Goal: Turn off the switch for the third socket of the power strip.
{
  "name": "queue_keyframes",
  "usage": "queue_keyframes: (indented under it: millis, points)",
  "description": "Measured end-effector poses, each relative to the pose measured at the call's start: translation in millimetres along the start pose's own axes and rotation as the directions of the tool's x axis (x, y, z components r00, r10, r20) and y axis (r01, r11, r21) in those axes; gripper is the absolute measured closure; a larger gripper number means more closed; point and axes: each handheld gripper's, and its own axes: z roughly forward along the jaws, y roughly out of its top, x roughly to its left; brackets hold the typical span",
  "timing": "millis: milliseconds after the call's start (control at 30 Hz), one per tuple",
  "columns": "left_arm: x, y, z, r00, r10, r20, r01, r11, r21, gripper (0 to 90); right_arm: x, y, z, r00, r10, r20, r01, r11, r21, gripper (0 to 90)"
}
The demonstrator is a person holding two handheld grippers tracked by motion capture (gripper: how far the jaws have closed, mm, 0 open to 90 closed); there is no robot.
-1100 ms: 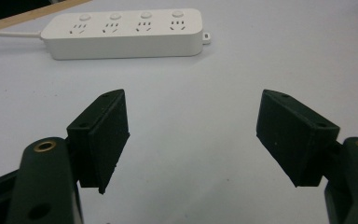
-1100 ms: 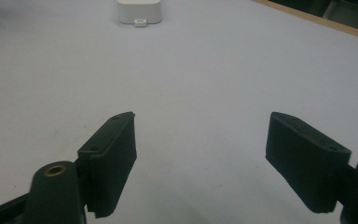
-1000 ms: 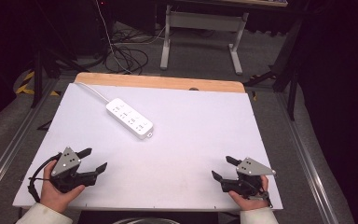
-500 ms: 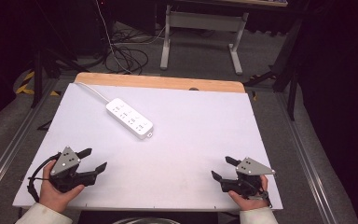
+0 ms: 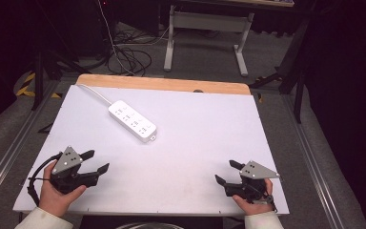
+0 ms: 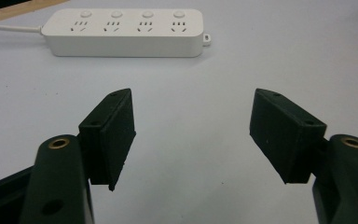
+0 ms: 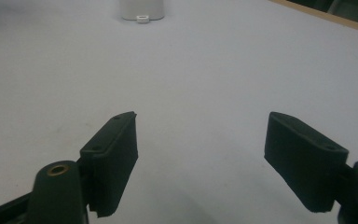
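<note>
Power strip (image 6: pixel 123 32) markings look too blurred to read.

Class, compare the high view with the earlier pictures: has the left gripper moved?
No. The left gripper sits at the same spot near the table's near left corner, equally far from the power strip as before.

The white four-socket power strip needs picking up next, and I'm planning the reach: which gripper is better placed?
Probably the left gripper. The white four-socket power strip lies on the table's left half, nearer it, and sits side-on ahead of its open jaws. The right gripper faces only its far end.
</note>
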Motion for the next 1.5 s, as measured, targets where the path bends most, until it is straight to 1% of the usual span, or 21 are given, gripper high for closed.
queue_keyframes:
  millis: [33, 67, 133, 267, 300, 533, 667, 800, 900, 933, 1000, 1033, 1100, 1200, 1233, 1267, 1300, 1367, 1400, 1467, 1500]
  points:
    - [-0.4, 2.3, 0.0, 1.0, -0.006, 0.006, 0.006, 1.0, -0.001, 32.0, 0.2, 0.1, 0.2, 1.0, -0.001, 0.0, 0.001, 1.0, 0.001, 26.0]
    - [0.5, 5.2, -0.5, 1.0, 0.007, 0.002, -0.007, 1.0, 0.002, 32.0, 0.2, 0.1, 0.2, 1.0, -0.001, 0.0, 0.001, 1.0, 0.001, 26.0]
    - [-0.1, 11.4, 0.3, 0.9999, -0.004, 0.012, 0.004, 1.0, 0.007, 32.3, 0.2, 0.1, 0.0, 1.0, -0.002, 0.0, 0.002, 1.0, 0.0, 26.0]
    - [-0.1, 23.1, 3.8, 0.9998, 0.011, 0.014, -0.011, 0.9997, 0.021, 32.6, 0.4, -0.1, 0.0, 1.0, -0.004, 0.001, 0.004, 1.0, 0.0, 26.0]
    - [-0.6, 25.3, 5.2, 0.9999, 0.004, 0.015, -0.004, 0.9999, 0.016, 32.6, 0.4, -0.1, 0.0, 1.0, -0.004, 0.001, 0.004, 1.0, 0.0, 26.0]
    - [-0.2, 42.5, 9.0, 0.9995, 0.027, 0.014, -0.027, 0.9995, 0.018, 33.4, 0.2, -0.5, 0.1, 1.0, -0.004, -0.003, 0.004, 1.0, -0.001, 25.9]
    - [0.1, 51.2, 13.1, 0.9995, 0.024, 0.019, -0.025, 0.9994, 0.023, 33.4, 0.6, -0.4, -0.1, 1.0, -0.003, -0.002, 0.003, 1.0, 0.0, 26.0]
    - [1.1, 59.0, 17.0, 0.9993, 0.034, 0.014, -0.034, 0.999, 0.03, 33.5, 0.7, -0.2, -0.3, 1.0, -0.004, -0.001, 0.004, 1.0, -0.001, 26.0]
    - [1.8, 64.0, 20.0, 0.9993, 0.033, 0.019, -0.033, 0.9988, 0.036, 33.7, 0.8, 0.0, -0.5, 1.0, -0.005, -0.003, 0.005, 1.0, -0.003, 26.0]
    - [2.5, 65.9, 20.7, 0.9991, 0.041, 0.012, -0.041, 0.9983, 0.042, 33.7, 0.8, 0.0, -0.5, 1.0, -0.005, -0.003, 0.005, 1.0, -0.003, 26.0]
    - [2.9, 69.0, 22.9, 0.9992, 0.035, 0.02, -0.036, 0.9984, 0.044, 33.8, 0.4, -0.3, -0.3, 1.0, -0.006, -0.002, 0.006, 1.0, -0.002, 26.0]
    - [3.6, 70.7, 23.7, 0.9991, 0.041, 0.011, -0.041, 0.9981, 0.046, 33.8, 0.3, -0.3, -0.4, 1.0, -0.005, -0.002, 0.005, 1.0, -0.002, 25.9]
    - [4.3, 73.9, 26.0, 0.9994, 0.031, 0.017, -0.032, 0.9984, 0.046, 33.7, 0.4, -0.4, -0.3, 1.0, -0.006, -0.003, 0.006, 1.0, -0.002, 25.9]
    - [5.9, 79.0, 29.0, 0.9993, 0.035, 0.013, -0.036, 0.998, 0.052, 33.6, 0.3, -0.5, -0.1, 1.0, -0.005, -0.004, 0.005, 1.0, -0.002, 26.0]
    - [5.9, 80.5, 30.4, 0.9993, 0.031, 0.021, -0.032, 0.998, 0.054, 33.6, 0.3, -0.5, -0.1, 1.0, -0.005, -0.004, 0.005, 1.0, -0.002, 26.0]
    - [6.3, 82.0, 31.7, 0.9993, 0.034, 0.013, -0.035, 0.998, 0.053, 33.7, 0.2, -0.6, -0.1, 1.0, -0.005, -0.005, 0.005, 1.0, -0.003, 25.9]
    - [6.2, 83.5, 33.2, 0.9992, 0.033, 0.02, -0.034, 0.9979, 0.056, 33.7, 0.1, -0.6, 0.1, 1.0, -0.006, -0.007, 0.006, 1.0, -0.004, 25.9]
    - [6.3, 86.6, 35.9, 0.9989, 0.044, 0.013, -0.045, 0.9972, 0.061, 34.3, 0.2, -0.6, 0.0, 1.0, -0.005, -0.007, 0.005, 1.0, -0.003, 26.0]
    - [6.3, 88.1, 37.4, 0.9988, 0.043, 0.022, -0.044, 0.997, 0.064, 35.2, 0.3, -0.5, -0.2, 1.0, -0.005, -0.007, 0.005, 1.0, -0.003, 26.0]
    - [6.6, 91.2, 40.5, 0.9985, 0.051, 0.016, -0.052, 0.9961, 0.071, 36.2, 0.5, -0.3, -0.5, 1.0, -0.004, -0.006, 0.004, 1.0, -0.005, 26.0]
    - [6.4, 92.6, 42.3, 0.9986, 0.049, 0.019, -0.05, 0.9962, 0.071, 36.5, 0.5, -0.1, -0.7, 1.0, -0.005, -0.007, 0.005, 1.0, -0.007, 26.0]
